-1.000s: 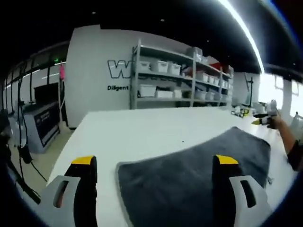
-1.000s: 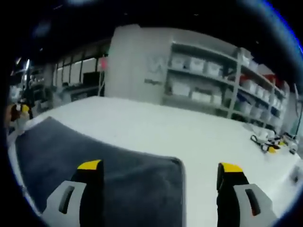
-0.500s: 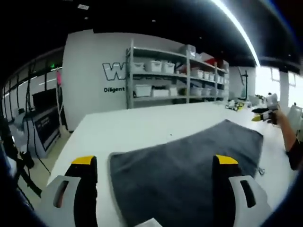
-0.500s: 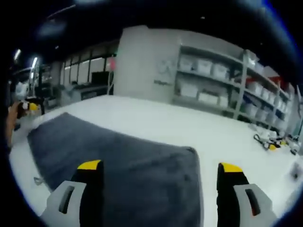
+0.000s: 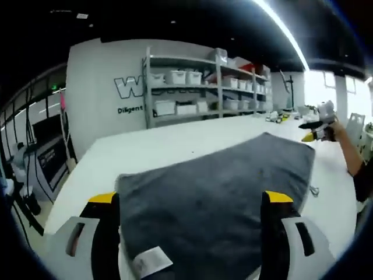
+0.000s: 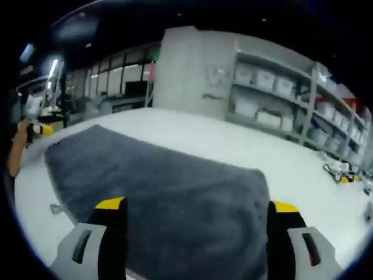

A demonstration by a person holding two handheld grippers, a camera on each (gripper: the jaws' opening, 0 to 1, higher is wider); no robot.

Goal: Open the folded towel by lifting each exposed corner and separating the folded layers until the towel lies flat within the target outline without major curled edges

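A dark grey towel (image 5: 215, 186) lies spread on the white table (image 5: 151, 151), its near edge between my left gripper's jaws. A white label (image 5: 148, 261) sits at its near left corner. My left gripper (image 5: 191, 198) is open, with nothing held between the jaws. In the right gripper view the same towel (image 6: 169, 192) stretches away to the left, a small loop (image 6: 56, 207) at its near edge. My right gripper (image 6: 197, 205) is open over the towel's end. Each gripper appears small in the other's view, the right gripper (image 5: 317, 125) and the left gripper (image 6: 38, 119), held by a hand.
Metal shelves with white bins (image 5: 192, 87) stand behind the table against a white wall; they show again as shelves (image 6: 280, 99). Small tools (image 6: 341, 175) lie at the table's far right. The table's left edge (image 5: 70, 186) drops to the floor.
Both cameras have drawn back, so more of the towel shows in each view. The white label has come into the left gripper view. The jaws stay wide apart.
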